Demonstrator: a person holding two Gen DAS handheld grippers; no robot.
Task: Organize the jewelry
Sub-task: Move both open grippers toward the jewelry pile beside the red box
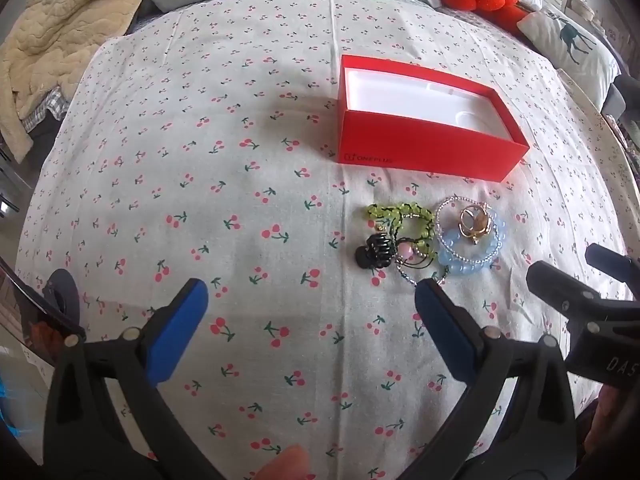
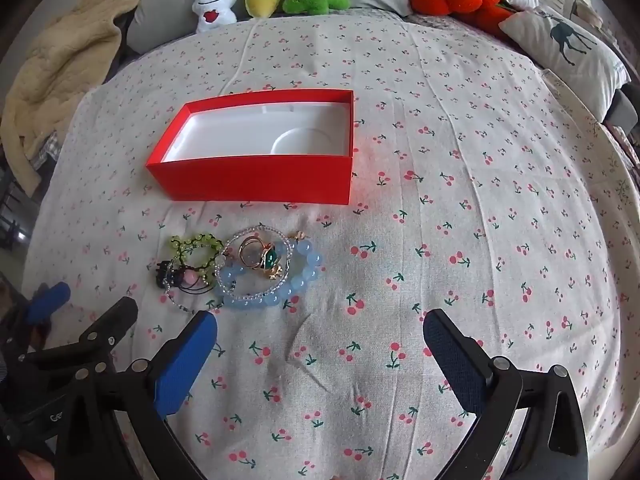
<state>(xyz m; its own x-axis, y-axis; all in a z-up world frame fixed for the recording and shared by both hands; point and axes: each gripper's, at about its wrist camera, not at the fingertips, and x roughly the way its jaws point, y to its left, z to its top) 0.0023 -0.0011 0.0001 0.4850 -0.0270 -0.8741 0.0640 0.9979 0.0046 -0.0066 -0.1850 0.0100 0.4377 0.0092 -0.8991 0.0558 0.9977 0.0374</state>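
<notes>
jewelry (image 2: 244,272) before box (image 2: 256,184), on bedsheet (image 2: 460,240)

Left tongs (image 1: 310,294) and right tongs (image 2: 320,326) both gape wide, empty, side by side, pointing forward.

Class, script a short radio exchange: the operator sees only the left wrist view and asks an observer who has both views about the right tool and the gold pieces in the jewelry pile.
Operator: I only catch the black edge of the right tool. Is it open?
Observer: Yes. Its blue fingers are spread wide over the cherry-print cloth, with nothing between them.
Operator: The gold rings inside the blue bead bracelet look plain gold from here. Any stone?
Observer: Yes, one gold piece carries a dark green stone, which the right wrist view shows clearly.
</notes>
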